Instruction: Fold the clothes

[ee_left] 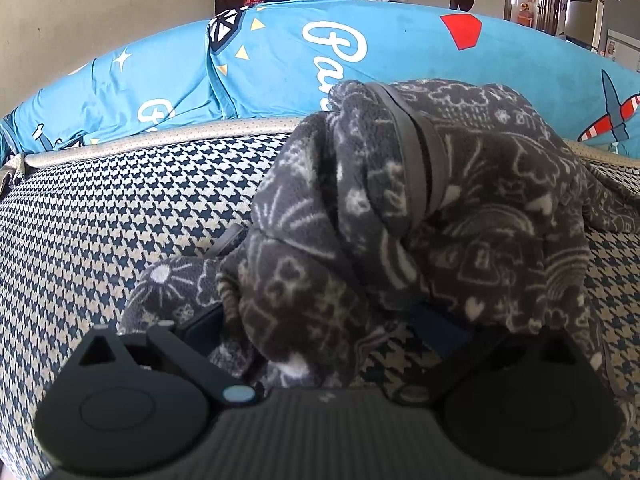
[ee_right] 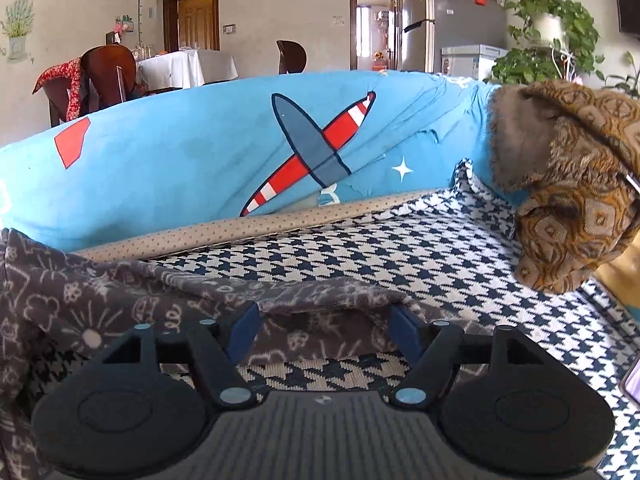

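Left wrist view: grey patterned fleece garment point(ee_left: 400, 208) bunched in a raised heap on houndstooth sofa seat point(ee_left: 120, 208), in front of blue cover point(ee_left: 280, 60). Left gripper point(ee_left: 324, 332) wide apart, fabric bulging between the fingers, not pinched.

Right wrist view: flat garment edge point(ee_right: 320, 296) lying across right gripper point(ee_right: 324, 332), also wide, straddling the hem. Brown cushion point(ee_right: 580, 184) well apart.

Judged step: taking hold of two edges. Next: closing on single layers, then lifting to spread.

My left wrist camera sits low over the houndstooth sofa seat point(ee_left: 120, 208), close to the grey fleece garment point(ee_left: 400, 208); my right looks likewise. Both face the blue backrest cover point(ee_right: 180, 168).
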### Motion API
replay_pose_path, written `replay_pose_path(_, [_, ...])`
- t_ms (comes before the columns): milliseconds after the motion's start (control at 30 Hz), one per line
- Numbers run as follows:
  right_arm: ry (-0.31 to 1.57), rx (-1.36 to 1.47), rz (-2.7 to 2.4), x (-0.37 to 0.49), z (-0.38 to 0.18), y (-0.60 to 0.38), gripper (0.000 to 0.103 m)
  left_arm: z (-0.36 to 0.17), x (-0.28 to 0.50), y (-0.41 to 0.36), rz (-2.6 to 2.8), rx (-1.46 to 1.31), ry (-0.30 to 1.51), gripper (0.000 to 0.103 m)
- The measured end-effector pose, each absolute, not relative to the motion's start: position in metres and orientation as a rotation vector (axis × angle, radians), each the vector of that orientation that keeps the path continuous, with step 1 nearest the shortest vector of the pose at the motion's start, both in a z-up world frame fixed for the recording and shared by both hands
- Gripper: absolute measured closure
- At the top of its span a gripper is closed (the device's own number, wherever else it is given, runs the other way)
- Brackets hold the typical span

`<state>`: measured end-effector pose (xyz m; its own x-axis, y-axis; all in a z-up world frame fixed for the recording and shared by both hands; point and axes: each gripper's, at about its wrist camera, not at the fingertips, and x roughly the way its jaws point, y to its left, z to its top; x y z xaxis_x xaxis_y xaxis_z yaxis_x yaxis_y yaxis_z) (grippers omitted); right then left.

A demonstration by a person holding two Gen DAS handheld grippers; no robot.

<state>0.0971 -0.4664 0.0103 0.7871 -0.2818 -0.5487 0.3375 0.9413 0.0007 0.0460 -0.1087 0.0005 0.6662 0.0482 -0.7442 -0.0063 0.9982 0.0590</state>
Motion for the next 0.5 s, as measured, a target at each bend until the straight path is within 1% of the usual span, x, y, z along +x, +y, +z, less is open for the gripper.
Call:
replay_pose_path(200, [0.609,0.130,-0.285,0.099,0.007,-0.469,0.032,0.001,0.048,-0.109,0.031,0.049,0.845,0.000])
replay_pose_path(500, [0.616,0.016,-0.281,0.105,-0.001,-0.462,0.032,0.001,0.049,-0.109,0.022,0.042,0.849,0.000])
